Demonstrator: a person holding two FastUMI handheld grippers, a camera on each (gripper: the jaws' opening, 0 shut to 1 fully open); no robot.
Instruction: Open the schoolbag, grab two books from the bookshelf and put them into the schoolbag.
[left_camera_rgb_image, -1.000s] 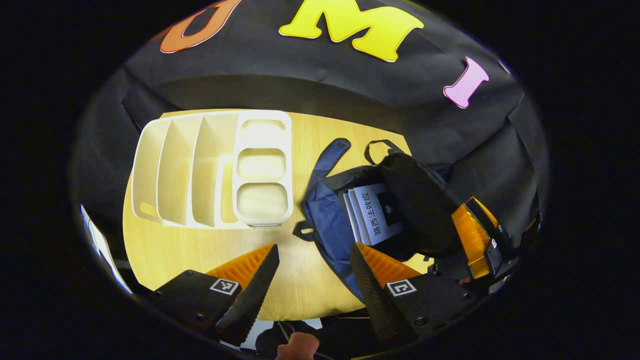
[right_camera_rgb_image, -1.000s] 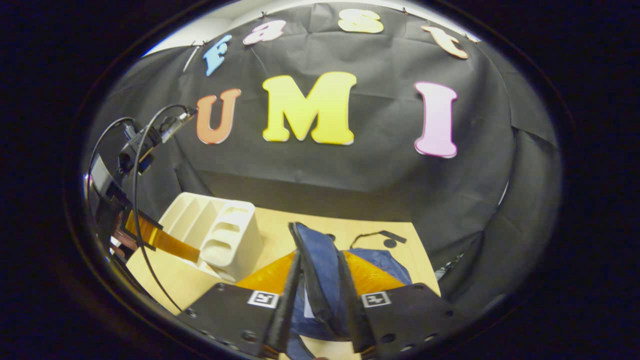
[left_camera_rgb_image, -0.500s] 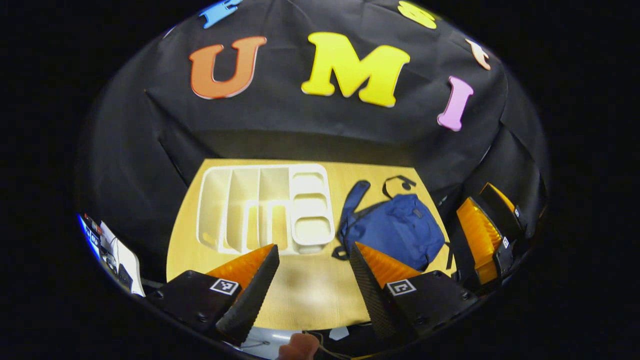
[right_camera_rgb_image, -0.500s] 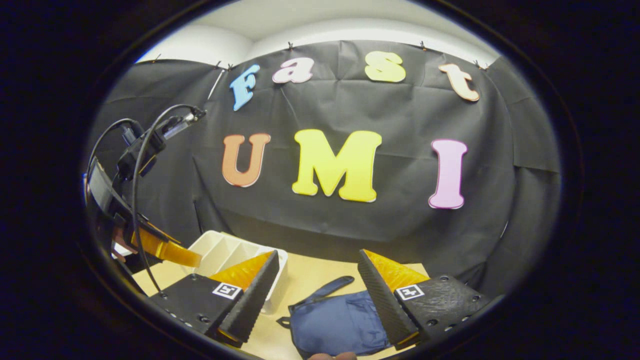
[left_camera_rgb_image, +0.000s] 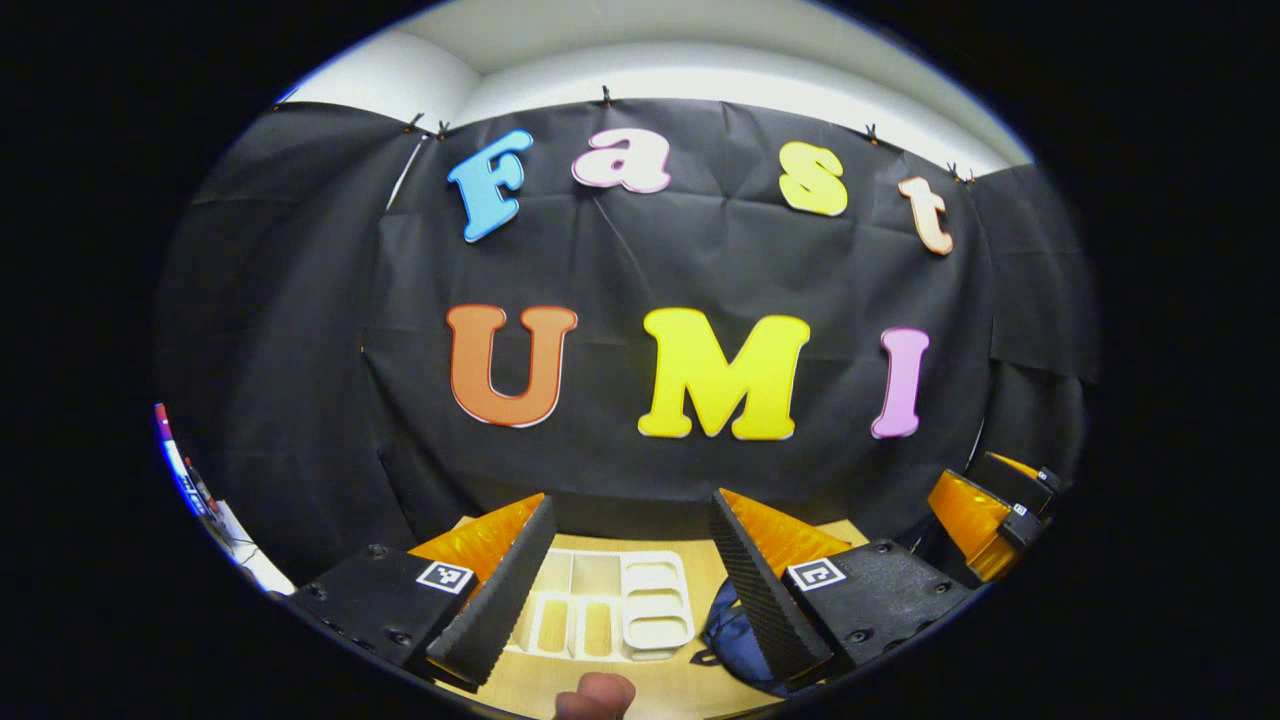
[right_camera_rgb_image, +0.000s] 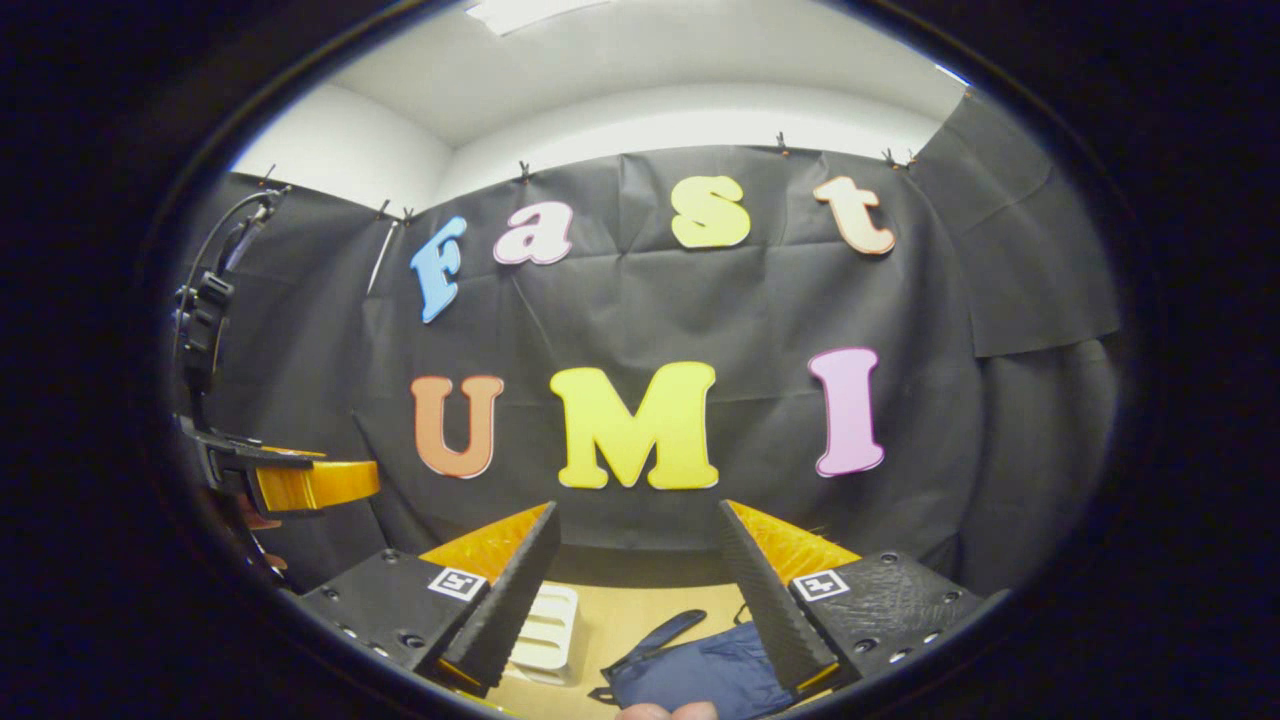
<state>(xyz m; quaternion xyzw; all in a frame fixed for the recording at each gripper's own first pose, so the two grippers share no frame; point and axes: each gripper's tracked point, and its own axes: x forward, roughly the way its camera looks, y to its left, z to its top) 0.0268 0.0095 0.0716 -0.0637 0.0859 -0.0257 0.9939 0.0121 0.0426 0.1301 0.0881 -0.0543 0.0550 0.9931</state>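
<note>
The blue schoolbag (right_camera_rgb_image: 700, 670) lies flat on the wooden table (right_camera_rgb_image: 620, 605), low between my right gripper's fingers; its edge (left_camera_rgb_image: 728, 632) peeks out beside my left gripper's finger. The white bookshelf (left_camera_rgb_image: 610, 612) lies on the table to the bag's left, its visible slots holding nothing; one end (right_camera_rgb_image: 545, 630) shows in the right gripper view. My left gripper (left_camera_rgb_image: 630, 505) is open and held high, facing the booth wall. My right gripper (right_camera_rgb_image: 637, 512) is open too, raised above the table. Each gripper appears in the other's view: right one (left_camera_rgb_image: 985, 515), left one (right_camera_rgb_image: 300, 485).
The black cloth wall rises just behind the table's far edge. A cable and the left gripper's mount (right_camera_rgb_image: 205, 320) hang at the left of the right gripper view. A person's fingertip (left_camera_rgb_image: 595, 695) sits at the bottom of the left gripper view.
The right gripper let go of the bag's flap, which dropped shut over the books. Both grippers have since risen and tilted up from the table toward the wall.
</note>
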